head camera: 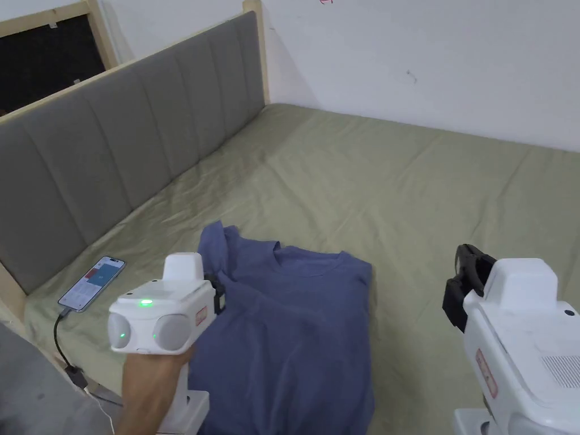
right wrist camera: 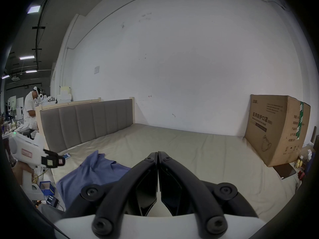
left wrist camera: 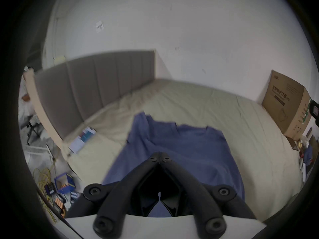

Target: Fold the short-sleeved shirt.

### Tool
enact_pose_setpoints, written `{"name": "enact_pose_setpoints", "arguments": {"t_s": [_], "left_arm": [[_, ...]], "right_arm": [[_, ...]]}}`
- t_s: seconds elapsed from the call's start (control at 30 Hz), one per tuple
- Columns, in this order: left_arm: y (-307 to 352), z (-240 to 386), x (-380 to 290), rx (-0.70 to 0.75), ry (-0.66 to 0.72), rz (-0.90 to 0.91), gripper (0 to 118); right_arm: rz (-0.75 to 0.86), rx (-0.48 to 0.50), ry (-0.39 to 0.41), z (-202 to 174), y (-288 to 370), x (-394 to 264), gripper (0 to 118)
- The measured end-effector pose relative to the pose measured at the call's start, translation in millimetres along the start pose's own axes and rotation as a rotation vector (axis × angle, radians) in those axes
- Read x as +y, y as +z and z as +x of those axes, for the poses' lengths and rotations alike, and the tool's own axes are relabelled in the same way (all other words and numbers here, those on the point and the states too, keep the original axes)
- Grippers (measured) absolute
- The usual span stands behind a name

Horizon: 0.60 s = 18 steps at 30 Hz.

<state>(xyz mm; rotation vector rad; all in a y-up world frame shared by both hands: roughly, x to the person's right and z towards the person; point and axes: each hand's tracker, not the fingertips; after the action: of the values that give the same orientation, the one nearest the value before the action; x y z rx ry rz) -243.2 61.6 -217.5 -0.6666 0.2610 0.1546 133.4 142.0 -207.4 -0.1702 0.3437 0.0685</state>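
My left gripper (left wrist camera: 160,154), jaws pressed together, seemingly empty, hovers over the blue shirt (head camera: 289,328) on the bed (head camera: 425,187). My right gripper (right wrist camera: 157,154), also closed, hangs right of the shirt.

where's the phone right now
In the head view the phone lies at the bed's left edge, beside the headboard, left of the blue shirt.

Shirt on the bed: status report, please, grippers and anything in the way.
Left gripper shut, empty, above shirt. Right gripper shut, empty, over bare sheet. Shirt partly folded, collar showing. Phone lies beside it, clear of the fold.
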Motion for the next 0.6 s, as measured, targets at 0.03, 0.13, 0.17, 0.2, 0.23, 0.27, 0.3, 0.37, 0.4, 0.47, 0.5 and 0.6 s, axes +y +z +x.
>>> {"name": "enact_pose_setpoints", "arguments": {"t_s": [0.03, 0.13, 0.17, 0.2, 0.23, 0.27, 0.3, 0.37, 0.4, 0.47, 0.5, 0.6], "left_arm": [[-14.0, 2.5, -1.5, -0.016, 0.002, -0.062, 0], [-55.0, 15.8, -6.2, -0.007, 0.003, -0.169, 38], [-66.3, 21.7, -9.8, -0.010, 0.002, -0.215, 67], [-78.9, 25.5, -12.8, -0.011, 0.006, -0.257, 90], [-88.0, 28.5, -15.8, -0.004, 0.009, -0.288, 108], [-96.7, 31.2, -19.4, 0.004, 0.024, -0.283, 110], [-92.8, 40.4, -23.4, 0.013, 0.025, -0.294, 110], [-108.0, 46.6, -32.1, 0.037, 0.018, -0.350, 110], [-115.6, 49.6, -37.3, 0.051, 0.006, -0.382, 110], [-129.2, 52.9, -49.3, 0.065, -0.002, -0.436, 100], [-132.5, 55.7, -54.5, 0.060, -0.006, -0.464, 84], [-119.6, 65.7, -60.4, 0.067, -0.091, -0.394, 69]], "right_arm": [[-0.005, -0.010, 0.001, 4.0, -0.7, -1.5, 0], [-0.022, -0.043, 0.001, 17.4, -3.7, -5.9, 0], [-0.030, -0.055, 0.003, 22.3, -4.3, -7.8, 0], [-0.036, -0.067, 0.004, 26.8, -5.2, -9.9, 0], [-0.042, -0.077, 0.004, 30.7, -5.9, -11.9, 0], [-0.051, -0.087, 0.005, 35.2, -6.2, -14.1, 0], [-0.058, -0.095, 0.004, 39.4, -6.2, -16.4, 0], [-0.072, -0.111, 0.004, 47.0, -6.2, -21.3, 0], [-0.080, -0.119, 0.005, 50.5, -5.9, -23.7, 0], [-0.094, -0.131, 0.003, 56.8, -4.9, -28.2, 0], [-0.101, -0.136, 0.003, 59.6, -4.2, -30.3, 0], [-0.118, -0.152, 0.000, 68.0, -2.8, -36.4, 0]]}}
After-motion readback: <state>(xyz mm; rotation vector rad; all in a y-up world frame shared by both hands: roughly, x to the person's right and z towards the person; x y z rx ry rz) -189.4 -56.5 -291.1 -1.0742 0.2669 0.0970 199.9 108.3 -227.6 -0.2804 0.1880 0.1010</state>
